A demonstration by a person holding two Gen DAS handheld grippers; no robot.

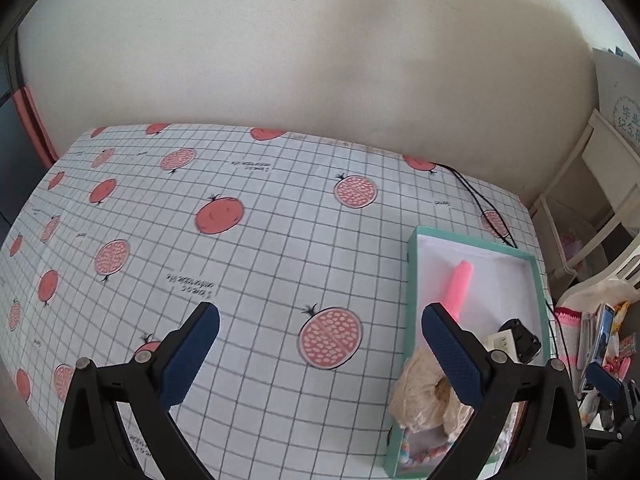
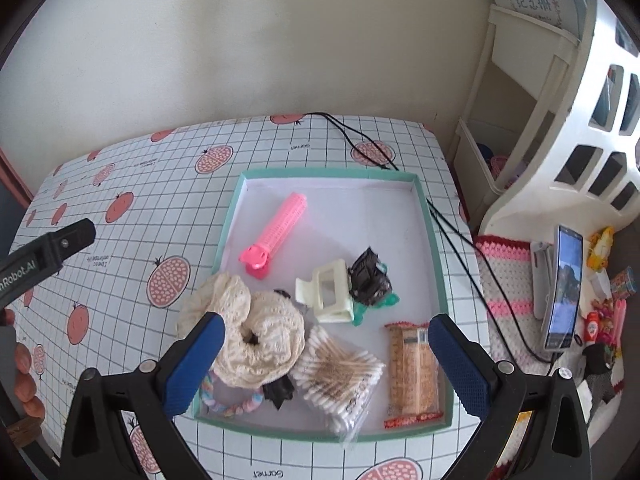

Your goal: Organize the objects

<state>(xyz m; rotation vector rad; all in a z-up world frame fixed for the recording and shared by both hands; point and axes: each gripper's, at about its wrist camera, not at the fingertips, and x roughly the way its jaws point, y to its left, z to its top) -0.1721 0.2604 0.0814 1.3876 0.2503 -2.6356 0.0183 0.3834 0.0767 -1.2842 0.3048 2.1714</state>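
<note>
A teal-rimmed tray with a white floor lies on the checked tablecloth. In it are a pink hair roller, a cream scrunchie, a cream claw clip, a black clip, a bag of cotton swabs, a snack bar and a pastel braided band. My right gripper hovers open over the tray's near half, holding nothing. My left gripper is open over bare cloth left of the tray; the roller and scrunchie show beside its right finger.
Black cables run from the table's far edge past the tray's right side. Right of the table, a phone stands on a crocheted mat among small toys, with white shelving behind. A hand holds the left gripper's handle.
</note>
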